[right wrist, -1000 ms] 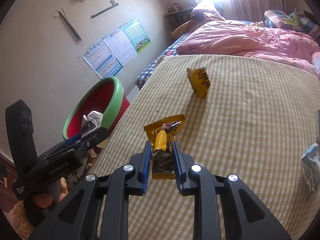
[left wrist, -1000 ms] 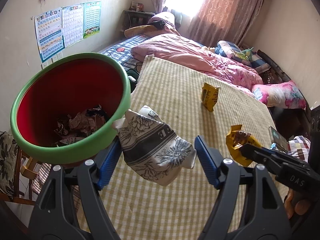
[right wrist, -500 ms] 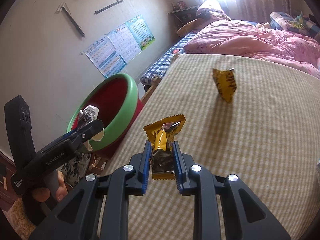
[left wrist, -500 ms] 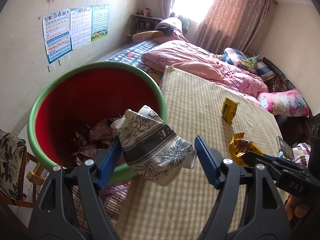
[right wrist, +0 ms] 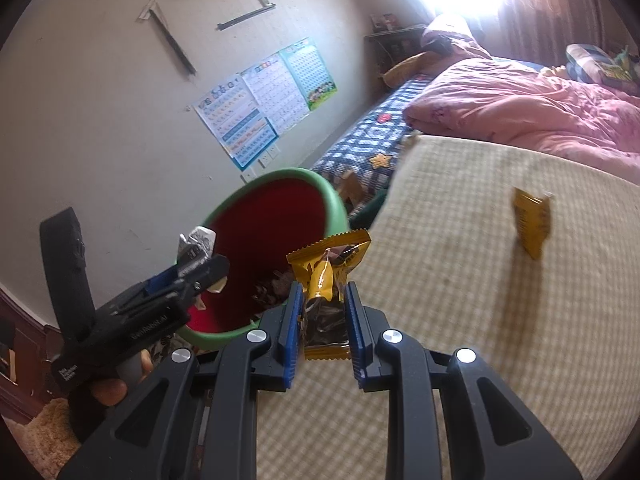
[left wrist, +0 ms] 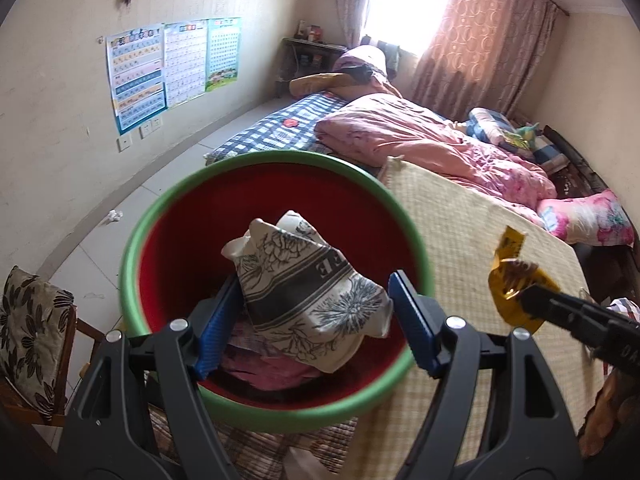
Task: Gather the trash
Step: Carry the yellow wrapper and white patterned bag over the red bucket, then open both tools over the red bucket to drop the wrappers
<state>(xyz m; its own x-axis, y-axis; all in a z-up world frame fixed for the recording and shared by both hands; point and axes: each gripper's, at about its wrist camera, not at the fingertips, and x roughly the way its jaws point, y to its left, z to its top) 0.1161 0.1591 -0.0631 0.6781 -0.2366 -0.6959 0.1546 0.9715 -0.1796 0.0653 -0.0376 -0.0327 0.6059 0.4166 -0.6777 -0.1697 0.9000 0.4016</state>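
Observation:
My left gripper (left wrist: 316, 312) is shut on a crumpled white wrapper with black floral print (left wrist: 304, 292) and holds it right over the mouth of the red bin with a green rim (left wrist: 276, 280). Crumpled trash lies in the bin's bottom. My right gripper (right wrist: 322, 312) is shut on a yellow snack wrapper (right wrist: 326, 276), held above the bed's checked cover beside the bin (right wrist: 276, 248). The right gripper and its wrapper (left wrist: 516, 292) show at the right of the left wrist view. A second yellow wrapper (right wrist: 532, 222) lies on the cover further back.
The bin stands at the left edge of a bed with a yellow checked cover (right wrist: 460, 300). A pink quilt (left wrist: 440, 148) and pillows lie at the far end. A patterned chair cushion (left wrist: 28, 332) is left of the bin. Posters (left wrist: 172, 64) hang on the wall.
Both grippers have moved left toward the bin. The left gripper's floral wrapper has gone from beside the rim to over the bin's opening. The right gripper has come up close to the bin's rim.

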